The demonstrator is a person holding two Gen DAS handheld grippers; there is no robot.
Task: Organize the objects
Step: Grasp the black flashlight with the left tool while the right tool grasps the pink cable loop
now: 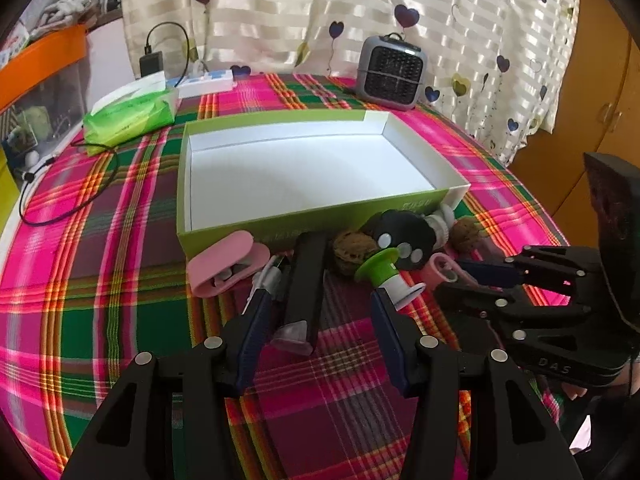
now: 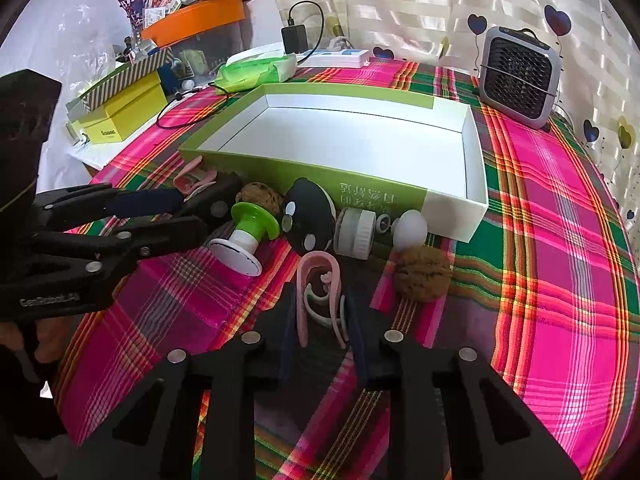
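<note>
An empty green and white box (image 1: pixel 320 216) (image 2: pixel 360 184) lies on the plaid tablecloth, with small objects along its near wall. My right gripper (image 2: pixel 320 320) (image 1: pixel 460 270) is shut on a pink U-shaped clip (image 2: pixel 320 288) (image 1: pixel 440 270) that rests on the cloth. My left gripper (image 1: pixel 320 304) (image 2: pixel 192 212) stands open astride a long black stick (image 1: pixel 306 280) with a clear cap, its pads not touching it. Around them lie a green and white spool (image 1: pixel 380 276) (image 2: pixel 248 228), a black round piece (image 1: pixel 404 240) (image 2: pixel 308 216), two walnuts (image 2: pixel 424 274) (image 2: pixel 260 196) and a pink case (image 1: pixel 224 268).
A white cap (image 2: pixel 354 232) and a white egg shape (image 2: pixel 410 228) sit against the box. At the back stand a grey heater (image 1: pixel 390 72), a green tissue pack (image 1: pixel 132 116), a power strip (image 1: pixel 204 82) and a black cable (image 1: pixel 68 200). A yellow box (image 2: pixel 124 112) is off the table's left.
</note>
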